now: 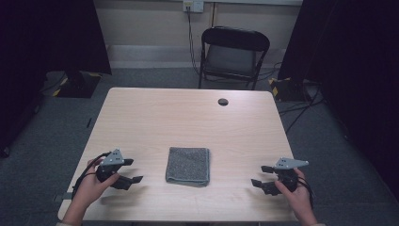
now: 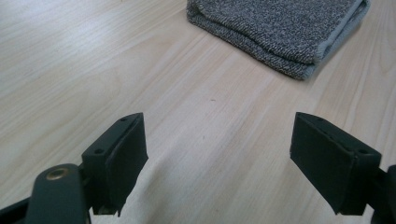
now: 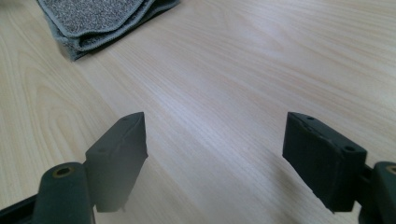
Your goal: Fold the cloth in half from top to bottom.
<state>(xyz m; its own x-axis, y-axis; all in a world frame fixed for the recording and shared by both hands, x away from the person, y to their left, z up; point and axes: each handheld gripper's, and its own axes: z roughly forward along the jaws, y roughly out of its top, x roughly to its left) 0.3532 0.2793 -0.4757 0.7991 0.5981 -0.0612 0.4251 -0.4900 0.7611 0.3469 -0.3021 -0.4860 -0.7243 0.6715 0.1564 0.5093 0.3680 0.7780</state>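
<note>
folded towel, grey nubbly square

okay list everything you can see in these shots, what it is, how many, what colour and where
folded towel: one, grey, near middle of the table, between the two grippers
table: one, light wood, centre of the high view
cable hole: one, dark, round, far side of the table top
folding chair: one, black, behind the table
wall socket: one, pale, on the far wall, with a cable hanging down
curtains: dark, at both sides of the room
left gripper: one, black with grey plate, left of the towel, jaws open
right gripper: one, black with grey plate, right of the towel, jaws open
hands: two, at the near edge, one holding each gripper
</note>
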